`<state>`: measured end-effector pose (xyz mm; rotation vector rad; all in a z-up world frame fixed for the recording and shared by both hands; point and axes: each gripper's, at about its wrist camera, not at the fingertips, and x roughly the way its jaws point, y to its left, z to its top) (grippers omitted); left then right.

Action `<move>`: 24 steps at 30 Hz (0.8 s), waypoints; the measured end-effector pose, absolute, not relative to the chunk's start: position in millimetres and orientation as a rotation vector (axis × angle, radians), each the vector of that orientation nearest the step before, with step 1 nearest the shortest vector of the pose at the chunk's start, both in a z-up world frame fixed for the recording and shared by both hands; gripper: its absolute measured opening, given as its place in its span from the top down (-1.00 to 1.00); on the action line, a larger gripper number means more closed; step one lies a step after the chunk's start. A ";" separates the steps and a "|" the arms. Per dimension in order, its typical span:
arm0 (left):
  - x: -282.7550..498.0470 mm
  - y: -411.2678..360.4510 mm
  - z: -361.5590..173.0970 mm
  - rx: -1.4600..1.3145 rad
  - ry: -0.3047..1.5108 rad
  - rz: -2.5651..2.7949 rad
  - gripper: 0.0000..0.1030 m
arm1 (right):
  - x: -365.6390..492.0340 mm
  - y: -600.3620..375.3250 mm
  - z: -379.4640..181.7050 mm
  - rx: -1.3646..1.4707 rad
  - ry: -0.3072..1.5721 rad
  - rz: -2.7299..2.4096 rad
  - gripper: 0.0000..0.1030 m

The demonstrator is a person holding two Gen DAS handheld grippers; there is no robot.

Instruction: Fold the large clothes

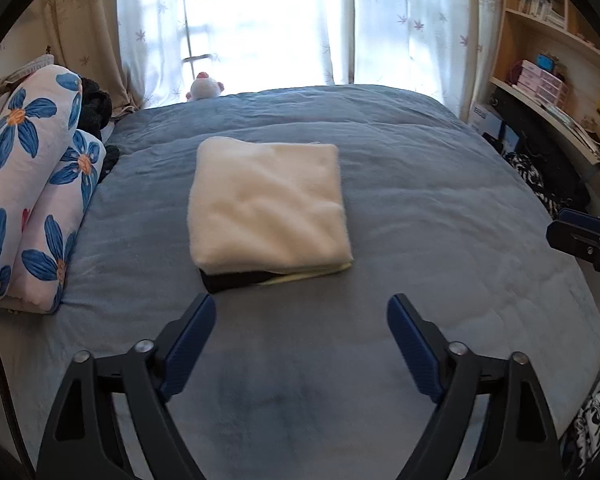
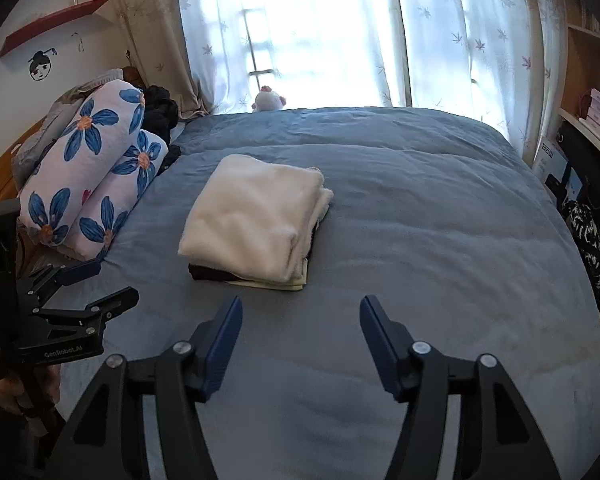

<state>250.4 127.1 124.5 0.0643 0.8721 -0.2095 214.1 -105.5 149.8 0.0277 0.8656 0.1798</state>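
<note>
Folded garment [image 1: 266,204] lies on the bed [image 1: 440,208], about mid-bed. Left of the garment, 2 rolled quilts [image 1: 32,184] sit at the bed edge; behind it, a plush toy [image 1: 206,87] by the curtains [image 1: 412,20]. Right of the garment, beyond the bed, stand shelves [image 1: 548,52].

Strong daylight pours in through the window [image 1: 260,20] behind the sheer curtains [image 2: 460,40] at the far side of the bed [image 1: 420,200], blowing that area out to plain white in both views, while the room's sides and the shelves [image 1: 540,40] stay dim. The backlight leaves the near part of the blue cover darker, with a soft shadow under the near edge of the folded cream garment [image 2: 256,216]. Fisheye bending curves the bed's edges and the walls, black vignetting fills the corners, and the near cover looks slightly smeared and soft.
</note>
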 end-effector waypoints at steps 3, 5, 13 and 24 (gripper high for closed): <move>226.1 119.5 126.4 0.027 0.890 -0.254 -0.97 | 193.6 -113.4 147.2 0.030 0.881 0.174 -0.25; 212.7 115.0 123.5 0.006 0.907 -0.281 -0.97 | 180.2 -119.9 141.0 0.040 0.892 0.172 -0.25; 156.1 96.3 80.3 -0.073 0.887 -0.296 -0.97 | 127.0 -150.2 81.9 0.044 0.938 0.103 -0.29; 79.1 84.1 4.8 -0.196 0.891 -0.137 -0.97 | 51.8 -164.8 17.7 0.108 0.911 0.034 -0.42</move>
